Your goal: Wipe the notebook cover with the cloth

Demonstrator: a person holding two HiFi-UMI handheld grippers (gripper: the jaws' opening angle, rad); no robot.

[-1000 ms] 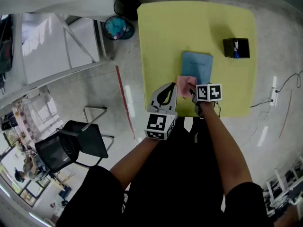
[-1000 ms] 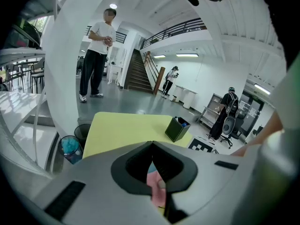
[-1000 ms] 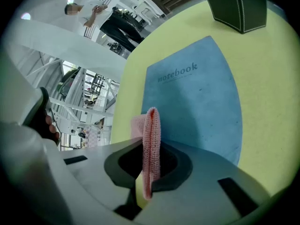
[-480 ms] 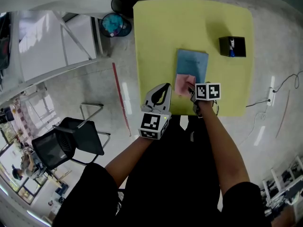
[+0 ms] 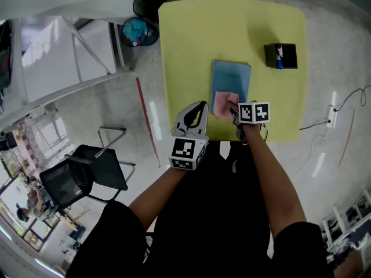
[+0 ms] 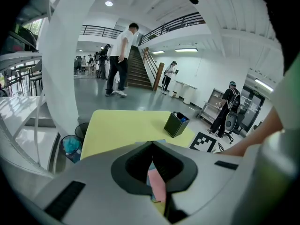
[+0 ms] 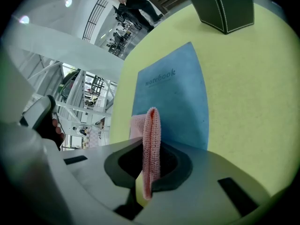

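Note:
A blue notebook [image 5: 232, 79] lies flat on the yellow table [image 5: 191, 45], near its front edge. A pink cloth [image 5: 225, 102] rests on the notebook's near end. My right gripper [image 5: 235, 112] is shut on the cloth's near edge; in the right gripper view the cloth [image 7: 151, 146] stands pinched between the jaws over the notebook [image 7: 176, 100]. My left gripper [image 5: 200, 112] hovers at the table's front edge, left of the notebook, jaws shut with nothing in them. Through the left gripper's jaws a strip of the cloth [image 6: 157, 185] shows.
A black pen holder [image 5: 280, 55] stands at the table's right side, also in the right gripper view as the pen holder [image 7: 225, 6]. On the floor to the left are two bins [image 5: 139, 31], a white table [image 5: 64, 45] and a black chair [image 5: 87, 175].
The view has shifted slightly, so table and notebook sit further left and up. The left gripper has dropped back a little toward me. The right gripper still holds the cloth on the notebook.

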